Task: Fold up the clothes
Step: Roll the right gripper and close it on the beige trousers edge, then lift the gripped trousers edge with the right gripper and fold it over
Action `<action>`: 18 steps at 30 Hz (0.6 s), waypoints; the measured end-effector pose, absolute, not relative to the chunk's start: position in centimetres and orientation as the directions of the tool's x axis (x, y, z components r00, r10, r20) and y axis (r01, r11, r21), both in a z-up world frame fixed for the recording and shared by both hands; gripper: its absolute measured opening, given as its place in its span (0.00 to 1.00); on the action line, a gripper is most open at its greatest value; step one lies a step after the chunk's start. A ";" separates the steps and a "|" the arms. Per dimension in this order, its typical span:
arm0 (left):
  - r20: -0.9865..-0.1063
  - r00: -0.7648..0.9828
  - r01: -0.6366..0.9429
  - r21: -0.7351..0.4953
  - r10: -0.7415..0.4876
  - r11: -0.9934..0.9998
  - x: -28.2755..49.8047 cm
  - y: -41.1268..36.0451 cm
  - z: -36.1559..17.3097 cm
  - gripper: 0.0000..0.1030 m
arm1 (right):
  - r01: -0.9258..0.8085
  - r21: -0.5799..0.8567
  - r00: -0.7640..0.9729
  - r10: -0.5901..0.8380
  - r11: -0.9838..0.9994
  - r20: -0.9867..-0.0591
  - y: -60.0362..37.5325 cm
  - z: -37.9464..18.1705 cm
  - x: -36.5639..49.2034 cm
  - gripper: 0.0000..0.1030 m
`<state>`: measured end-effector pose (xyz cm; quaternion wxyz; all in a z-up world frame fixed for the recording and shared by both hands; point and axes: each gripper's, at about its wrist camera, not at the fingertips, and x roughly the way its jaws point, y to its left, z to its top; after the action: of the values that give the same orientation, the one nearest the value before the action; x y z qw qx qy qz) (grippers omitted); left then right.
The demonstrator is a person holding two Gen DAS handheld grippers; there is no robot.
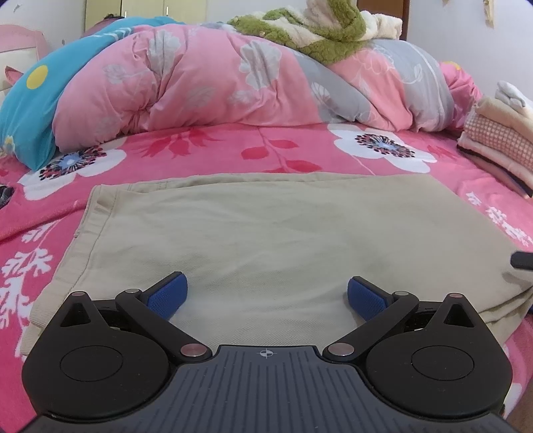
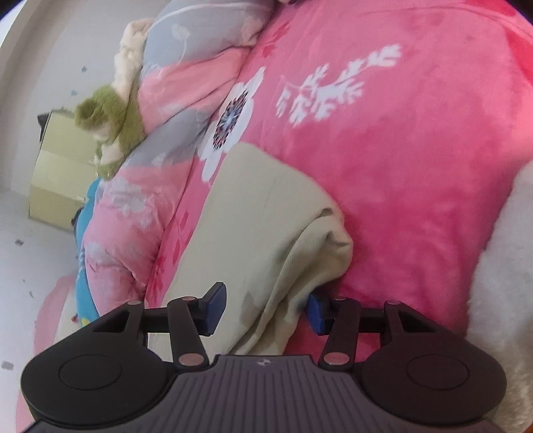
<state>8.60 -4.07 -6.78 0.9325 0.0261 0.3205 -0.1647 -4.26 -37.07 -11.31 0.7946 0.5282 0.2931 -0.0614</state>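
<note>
Left wrist view first: our left claw (image 1: pixel 266 296) hangs spread wide and holding nothing, its blue pads (image 1: pixel 166 294) low over the near part of the beige garment (image 1: pixel 253 226). That garment lies flat on the pink bedspread (image 1: pixel 299 150) straight ahead of the claw, doubled in at least two layers judging by the stacked edges at its far and right sides. Farther ahead sits the rolled quilt (image 1: pixel 186 86) with a green fleece (image 1: pixel 299 30) on top. Far right of the claw is a pile of folded clothes (image 1: pixel 496 140).

On the right wrist view, our right claw (image 2: pixel 263 309) is parted around a thick rolled edge of the same garment (image 2: pixel 266 213). The right pad (image 2: pixel 314 313) touches the cloth, the left pad (image 2: pixel 213 309) stands just off it, so nothing is gripped.

Risks, as we judge them: closing here could catch only the top layers, and the lower ones would slide out and spoil the fold. The claw could also pinch the bedspread (image 2: pixel 399 150) beneath and drag it along.

No containers are in sight; the folded pile sits loose on the bed.
</note>
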 end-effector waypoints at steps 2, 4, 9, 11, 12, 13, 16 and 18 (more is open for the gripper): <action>-0.606 0.740 0.326 -0.058 -0.293 0.944 8.6 -4.0 -6.8 1.00 | 0.407 0.807 0.826 0.204 0.428 -0.525 -37.3 -11.3 -3.9 0.49; -0.604 0.741 0.328 -0.056 -0.293 0.943 8.6 -4.0 -6.9 1.00 | 0.414 0.816 0.835 0.189 0.404 -0.517 -37.7 -11.6 -3.4 0.45; -0.591 0.750 0.345 -0.035 -0.297 0.938 8.2 -4.0 -7.2 1.00 | 0.380 0.804 0.857 0.152 0.457 -0.492 -37.1 -10.5 -2.2 0.23; -0.584 0.753 0.354 -0.030 -0.304 0.935 8.0 -3.9 -7.3 1.00 | 0.343 0.786 0.871 0.138 0.514 -0.471 -36.5 -9.1 -1.7 0.18; -0.581 0.755 0.356 -0.027 -0.305 0.934 8.0 -4.0 -7.4 1.00 | 0.325 0.775 0.878 0.131 0.542 -0.460 -36.1 -8.4 -1.5 0.17; -0.579 0.757 0.358 -0.021 -0.304 0.933 7.9 -4.0 -7.5 1.00 | 0.306 0.763 0.885 0.125 0.569 -0.448 -35.8 -7.7 -1.3 0.16; -0.573 0.762 0.361 -0.010 -0.301 0.933 7.8 -4.1 -7.7 1.00 | 0.231 0.711 0.907 0.117 0.664 -0.405 -34.3 -5.2 -0.4 0.15; -0.570 0.763 0.364 -0.010 -0.304 0.932 7.8 -4.0 -7.8 1.00 | 0.160 0.654 0.920 0.128 0.739 -0.370 -32.6 -3.3 0.5 0.15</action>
<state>7.83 -3.99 -7.78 0.9375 0.0507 0.2946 -0.1779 0.49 -32.58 -3.31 0.9109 0.3609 0.1997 -0.0087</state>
